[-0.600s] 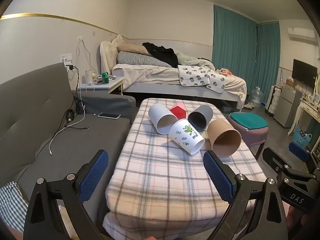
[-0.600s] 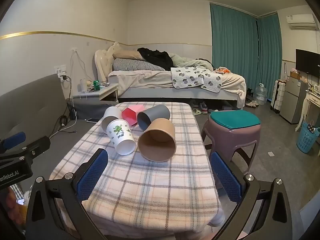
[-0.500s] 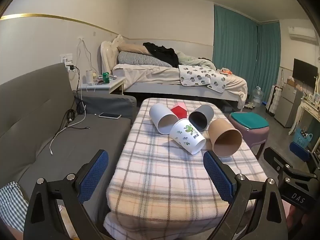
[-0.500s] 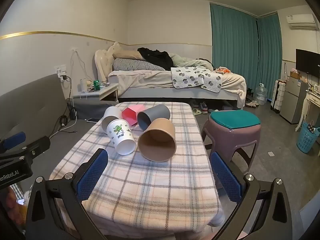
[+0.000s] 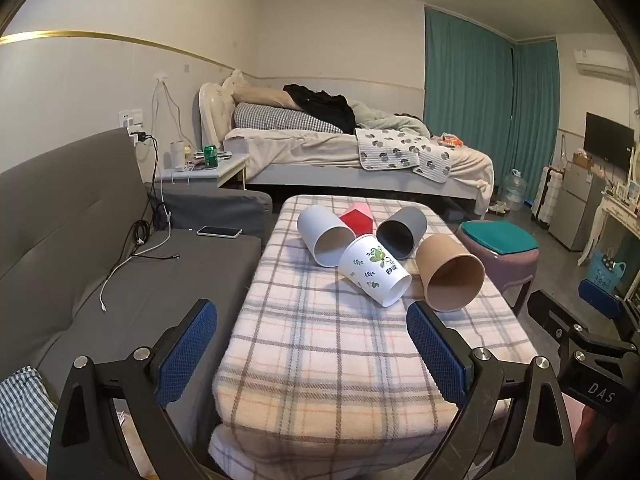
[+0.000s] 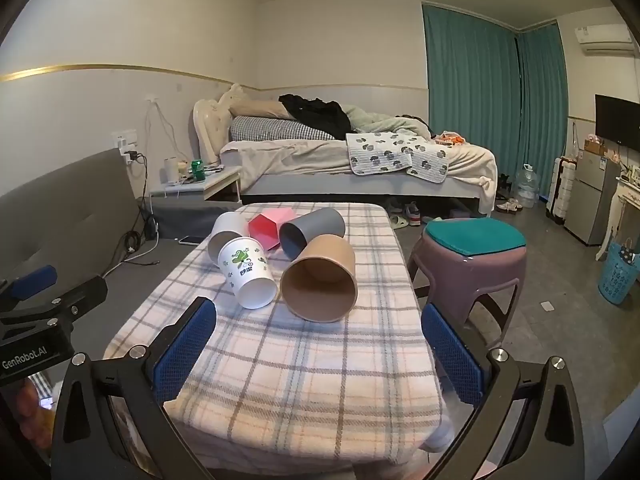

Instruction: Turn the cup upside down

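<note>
Several cups lie on their sides on the plaid-covered table (image 5: 320,360) (image 6: 304,368): a plain white cup (image 5: 324,234) (image 6: 224,232), a red and pink cup (image 5: 358,218) (image 6: 268,226), a grey cup (image 5: 402,230) (image 6: 312,230), a white cup with green leaves (image 5: 374,274) (image 6: 246,274) and a brown paper cup (image 5: 448,278) (image 6: 322,282). My left gripper (image 5: 312,344) is open and empty above the table's near end. My right gripper (image 6: 318,346) is open and empty, short of the brown cup.
A grey sofa (image 5: 80,248) with a phone (image 5: 219,231) and cables runs along the table's left. A purple stool with a teal cushion (image 6: 472,256) stands to the right. A bed (image 6: 352,164) lies behind the table. A nightstand (image 5: 204,168) holds a can.
Both views have shifted only slightly. The cups lie as before and both grippers stay open.
</note>
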The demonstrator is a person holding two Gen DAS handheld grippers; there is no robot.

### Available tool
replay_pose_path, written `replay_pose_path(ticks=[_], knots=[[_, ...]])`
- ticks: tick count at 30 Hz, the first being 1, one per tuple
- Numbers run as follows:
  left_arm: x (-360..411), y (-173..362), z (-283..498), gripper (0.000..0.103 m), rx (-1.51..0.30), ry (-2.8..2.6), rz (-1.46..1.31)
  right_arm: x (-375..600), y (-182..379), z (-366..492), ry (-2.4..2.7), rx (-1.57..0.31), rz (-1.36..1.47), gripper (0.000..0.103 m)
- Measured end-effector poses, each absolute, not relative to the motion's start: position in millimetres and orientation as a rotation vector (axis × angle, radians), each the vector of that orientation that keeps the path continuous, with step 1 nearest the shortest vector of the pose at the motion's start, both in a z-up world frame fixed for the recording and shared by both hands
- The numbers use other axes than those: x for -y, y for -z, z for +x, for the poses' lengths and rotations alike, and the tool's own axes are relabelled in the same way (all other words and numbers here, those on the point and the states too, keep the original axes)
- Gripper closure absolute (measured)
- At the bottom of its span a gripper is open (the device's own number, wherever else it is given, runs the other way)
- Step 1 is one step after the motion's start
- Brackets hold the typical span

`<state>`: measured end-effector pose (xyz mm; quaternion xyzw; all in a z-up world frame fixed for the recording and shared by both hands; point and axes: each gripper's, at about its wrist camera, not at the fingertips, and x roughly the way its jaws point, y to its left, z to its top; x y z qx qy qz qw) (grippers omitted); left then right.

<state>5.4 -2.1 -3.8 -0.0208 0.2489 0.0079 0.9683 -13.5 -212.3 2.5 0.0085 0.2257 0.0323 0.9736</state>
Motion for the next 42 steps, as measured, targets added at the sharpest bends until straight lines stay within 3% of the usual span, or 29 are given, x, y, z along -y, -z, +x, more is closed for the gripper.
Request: replay_pose_path(ticks=[42], knots=[[1.6,2.3,3.9,0.004,-0.498,-0.015,-0.037,214.6,-6.2,-14.4,-0.078,-0.459,0.026,0.000]])
